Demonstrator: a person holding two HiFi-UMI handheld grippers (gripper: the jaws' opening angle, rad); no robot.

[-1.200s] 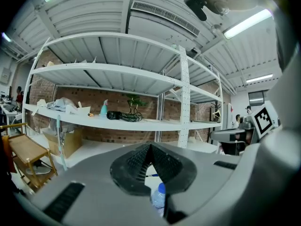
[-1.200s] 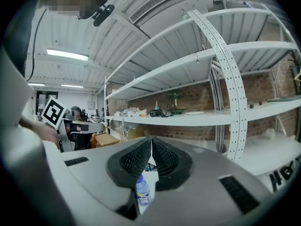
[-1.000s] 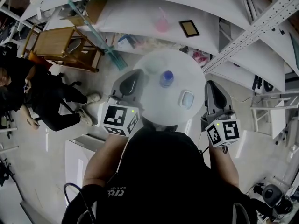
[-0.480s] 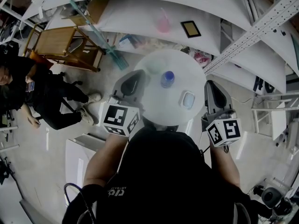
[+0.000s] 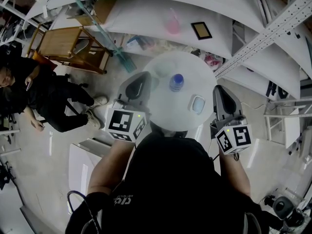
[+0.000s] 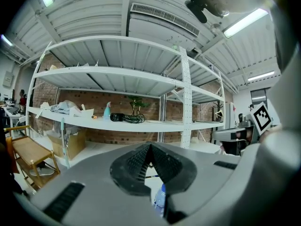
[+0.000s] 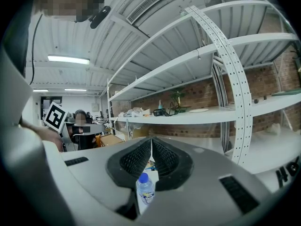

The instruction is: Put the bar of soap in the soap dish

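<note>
L gripper (image 5: 145, 77) & R gripper (image 5: 220, 89): jaws pressed together, empty; soap dish (image 5: 197, 104) between them, nearer R.

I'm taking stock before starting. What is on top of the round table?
A blue-capped bottle and a soap dish stand on the table. Whether soap lies in the dish is unclear; the person's shirt covers the table's near edge.

Head view looks steeply down; both gripper views share the bottle (image 5: 176, 82).
</note>
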